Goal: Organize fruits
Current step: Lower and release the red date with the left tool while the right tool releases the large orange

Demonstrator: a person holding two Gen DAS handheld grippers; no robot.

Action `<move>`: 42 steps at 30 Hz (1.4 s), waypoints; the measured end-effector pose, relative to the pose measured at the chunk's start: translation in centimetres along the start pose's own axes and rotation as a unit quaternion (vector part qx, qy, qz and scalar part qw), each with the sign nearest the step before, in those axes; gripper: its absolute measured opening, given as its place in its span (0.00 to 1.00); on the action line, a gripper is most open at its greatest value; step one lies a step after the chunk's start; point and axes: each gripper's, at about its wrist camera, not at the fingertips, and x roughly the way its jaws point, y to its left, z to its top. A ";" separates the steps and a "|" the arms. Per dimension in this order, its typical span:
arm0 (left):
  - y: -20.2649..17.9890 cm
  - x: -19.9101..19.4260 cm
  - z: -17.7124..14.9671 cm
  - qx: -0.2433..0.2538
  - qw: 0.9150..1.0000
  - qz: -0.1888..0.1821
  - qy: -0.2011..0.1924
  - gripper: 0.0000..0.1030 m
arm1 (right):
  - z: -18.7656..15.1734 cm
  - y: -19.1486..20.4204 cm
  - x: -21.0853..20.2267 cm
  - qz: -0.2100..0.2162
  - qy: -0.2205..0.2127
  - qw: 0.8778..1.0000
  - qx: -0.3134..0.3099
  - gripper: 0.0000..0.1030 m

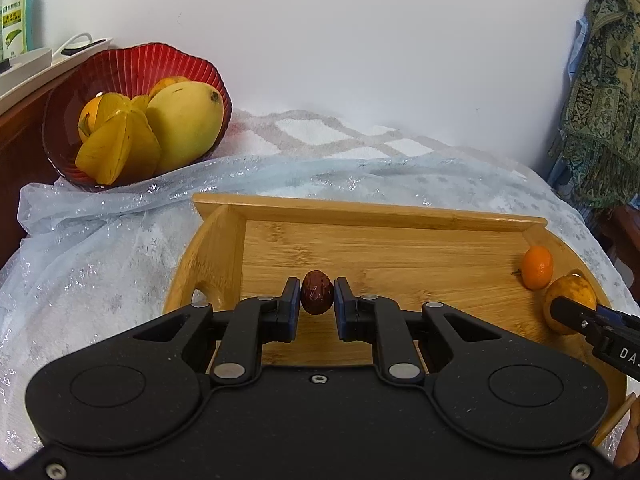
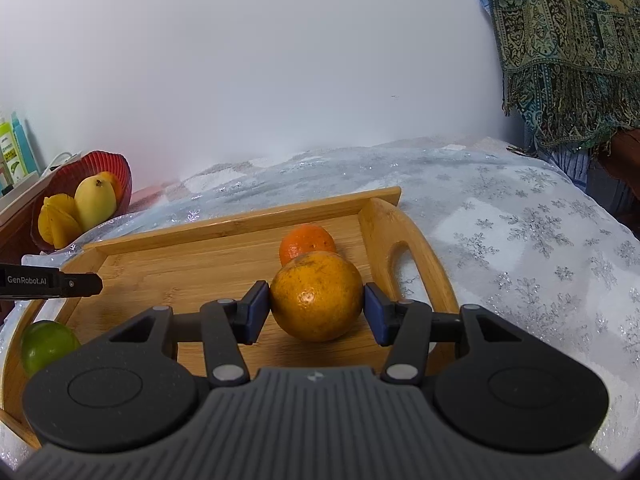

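- Left hand-held gripper [image 1: 317, 294] is what I watch first: its two pads sit on either side of a wrinkled brown date [image 1: 317, 291]. They look to touch it, so I read it as grasped over the wooden tray [image 1: 360, 210].
- Right hand-held gripper [image 2: 316, 300] has its blue pads pressed to both flanks of a big orange [image 2: 317, 295], clamped on it, low over the tray floor.
- Just behind that orange, touching it or nearly so, I see a smaller mandarin [image 2: 307, 242] near the tray's far right corner, beside the handle cut-out.
- From the right wrist view a green lime [image 2: 46, 344] lies at the tray's near left edge.
- Off to the far left a red bowl [image 1: 120, 64] rests on the sheer snowflake cloth [image 2: 520, 220], well apart from the tray. It holds a mango [image 1: 186, 124], a starfruit [image 1: 116, 148] and some orange fruit behind them.
- A patterned shawl [image 2: 560, 48] hangs at the right, against the white wall.
- I cannot tell whether the date is lifted or resting on the wood.
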 end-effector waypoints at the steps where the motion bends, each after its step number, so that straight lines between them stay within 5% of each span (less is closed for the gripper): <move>1: 0.1 0.1 0.0 -0.002 1.000 -0.001 0.002 0.17 | 0.0 0.0 0.0 0.000 0.000 1.000 0.001 0.53; 42: -0.5 0.6 -0.8 0.017 1.000 0.001 0.016 0.23 | -0.2 0.3 -0.3 0.005 -0.006 1.000 -0.002 0.58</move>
